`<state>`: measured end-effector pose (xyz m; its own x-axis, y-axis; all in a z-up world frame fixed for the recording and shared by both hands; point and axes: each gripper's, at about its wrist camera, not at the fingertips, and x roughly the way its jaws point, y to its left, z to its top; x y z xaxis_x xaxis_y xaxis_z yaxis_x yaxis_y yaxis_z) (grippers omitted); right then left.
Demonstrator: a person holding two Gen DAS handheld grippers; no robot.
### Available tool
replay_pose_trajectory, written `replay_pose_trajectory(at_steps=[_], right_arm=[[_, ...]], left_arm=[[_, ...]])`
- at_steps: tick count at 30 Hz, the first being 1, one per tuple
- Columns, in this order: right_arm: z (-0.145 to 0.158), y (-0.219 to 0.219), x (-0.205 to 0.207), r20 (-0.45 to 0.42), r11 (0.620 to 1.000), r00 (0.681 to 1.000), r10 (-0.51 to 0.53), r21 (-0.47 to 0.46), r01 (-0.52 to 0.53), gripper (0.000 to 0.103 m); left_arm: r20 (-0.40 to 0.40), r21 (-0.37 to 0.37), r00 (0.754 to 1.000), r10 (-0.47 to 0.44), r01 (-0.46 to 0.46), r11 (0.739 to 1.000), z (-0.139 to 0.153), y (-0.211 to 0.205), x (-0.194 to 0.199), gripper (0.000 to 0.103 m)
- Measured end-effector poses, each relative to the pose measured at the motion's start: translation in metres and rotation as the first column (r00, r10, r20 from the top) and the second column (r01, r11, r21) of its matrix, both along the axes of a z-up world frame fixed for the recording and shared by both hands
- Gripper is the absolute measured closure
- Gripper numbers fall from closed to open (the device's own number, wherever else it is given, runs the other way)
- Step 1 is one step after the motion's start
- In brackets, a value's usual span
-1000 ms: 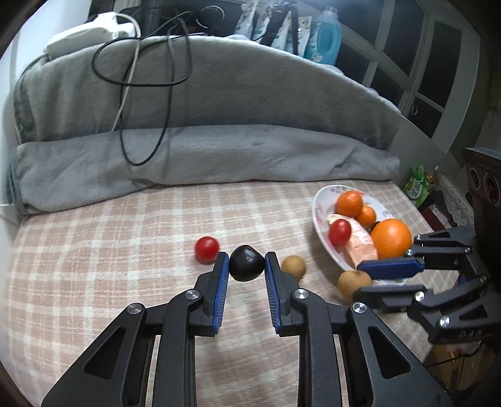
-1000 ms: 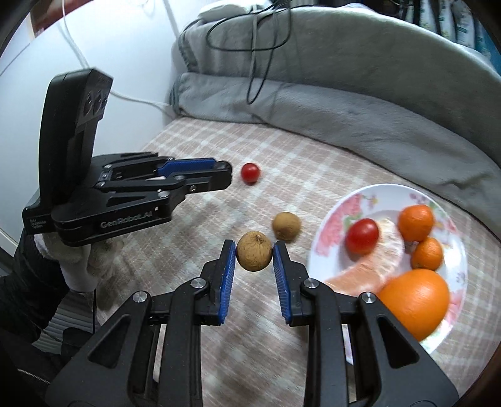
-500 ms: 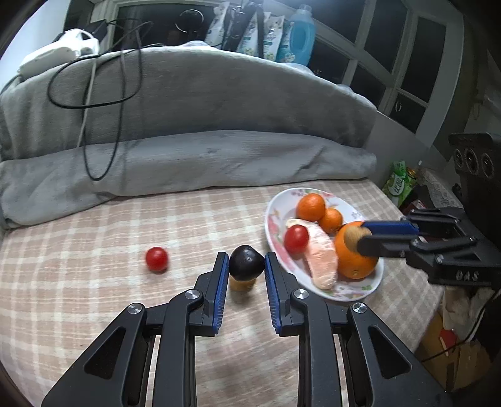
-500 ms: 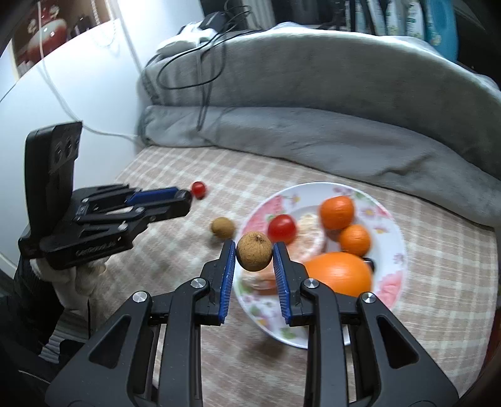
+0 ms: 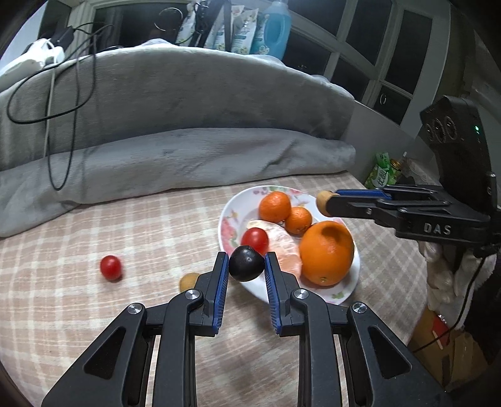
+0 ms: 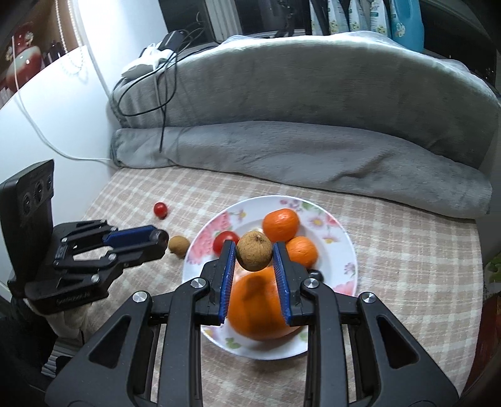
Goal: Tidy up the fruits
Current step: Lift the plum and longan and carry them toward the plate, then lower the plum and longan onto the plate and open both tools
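Note:
My left gripper (image 5: 246,266) is shut on a dark plum-like fruit (image 5: 246,263), held above the near-left rim of the flowered plate (image 5: 238,203). My right gripper (image 6: 254,255) is shut on a brown round fruit (image 6: 254,250) and hangs over the plate (image 6: 341,250), above the big orange (image 6: 255,310). On the plate lie the big orange (image 5: 325,252), two small tangerines (image 5: 275,206), a peeled citrus piece (image 5: 283,241) and a red tomato (image 5: 255,239). A second red tomato (image 5: 110,267) and another brown fruit (image 5: 188,280) rest on the checked cloth left of the plate.
A folded grey blanket (image 5: 175,159) with black cables (image 5: 62,94) runs along the back of the cloth. Bottles and packets (image 5: 250,28) stand on the window ledge behind. A gloved hand (image 5: 444,269) holds the right gripper's body (image 5: 407,213). A white wall (image 6: 47,131) borders the left side.
Both grippers have carried their fruits to the right, toward the plate. The brown fruit now hangs over the plate's middle, and the dark fruit has reached the plate's near rim.

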<state>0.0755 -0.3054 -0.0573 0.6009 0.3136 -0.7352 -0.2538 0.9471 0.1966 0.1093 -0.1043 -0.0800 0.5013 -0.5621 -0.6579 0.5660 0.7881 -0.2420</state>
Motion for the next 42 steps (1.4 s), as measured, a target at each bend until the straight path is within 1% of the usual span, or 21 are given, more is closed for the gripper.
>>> replay_pose_trajectory(at_steps=[15, 21, 28, 29, 30, 31, 32, 34, 36, 37, 38, 42], right_arm=[[-0.008, -0.006, 0.014, -0.022, 1.0, 1.0, -0.017, 0.006, 0.017, 0.077], [-0.008, -0.008, 0.016, -0.021, 1.0, 0.999, -0.026, 0.011, 0.026, 0.077], [-0.006, -0.012, 0.016, -0.014, 0.999, 0.999, -0.044, 0.022, 0.044, 0.076], [-0.006, -0.012, 0.016, -0.012, 0.999, 0.999, -0.048, 0.022, 0.048, 0.067], [-0.005, -0.013, 0.015, -0.005, 0.998, 0.999, -0.053, 0.02, 0.053, 0.061], [-0.004, -0.014, 0.014, 0.005, 0.998, 0.998, -0.059, 0.018, 0.059, 0.047], [-0.003, -0.014, 0.013, 0.014, 0.998, 0.998, -0.064, 0.015, 0.064, 0.042], [-0.001, -0.015, 0.013, 0.016, 0.998, 0.998, -0.068, 0.016, 0.068, 0.041], [-0.001, -0.016, 0.014, 0.018, 0.997, 0.997, -0.071, 0.019, 0.071, 0.036], [-0.001, -0.016, 0.013, 0.022, 0.997, 0.997, -0.074, 0.019, 0.073, 0.03], [0.0, -0.016, 0.013, 0.027, 0.997, 0.997, -0.074, 0.019, 0.074, 0.025], [0.002, -0.015, 0.011, 0.035, 0.997, 0.996, -0.08, 0.008, 0.08, 0.019]], left_arm=[[-0.013, 0.003, 0.999, -0.044, 0.044, 0.999, -0.003, -0.024, 0.002, 0.081], [-0.007, 0.011, 0.998, -0.068, 0.068, 0.998, -0.003, -0.032, 0.0, 0.081], [-0.002, 0.016, 0.997, -0.074, 0.074, 0.997, -0.004, -0.037, -0.001, 0.08], [0.0, 0.018, 0.997, -0.075, 0.075, 0.997, -0.005, -0.038, -0.002, 0.074], [0.002, 0.019, 0.997, -0.077, 0.077, 0.997, -0.005, -0.038, -0.002, 0.063], [0.003, 0.018, 0.997, -0.078, 0.078, 0.997, -0.005, -0.039, -0.003, 0.059], [0.004, 0.016, 0.997, -0.081, 0.081, 0.997, -0.005, -0.039, -0.003, 0.056], [0.008, 0.019, 0.997, -0.082, 0.082, 0.996, -0.004, -0.04, -0.003, 0.054], [0.008, 0.019, 0.997, -0.08, 0.08, 0.997, -0.004, -0.04, -0.003, 0.047], [0.009, 0.019, 0.997, -0.08, 0.079, 0.997, -0.004, -0.04, -0.004, 0.046], [0.01, 0.02, 0.997, -0.079, 0.079, 0.997, -0.004, -0.04, -0.004, 0.045], [0.016, 0.027, 0.997, -0.07, 0.069, 0.997, -0.003, -0.038, -0.005, 0.037]])
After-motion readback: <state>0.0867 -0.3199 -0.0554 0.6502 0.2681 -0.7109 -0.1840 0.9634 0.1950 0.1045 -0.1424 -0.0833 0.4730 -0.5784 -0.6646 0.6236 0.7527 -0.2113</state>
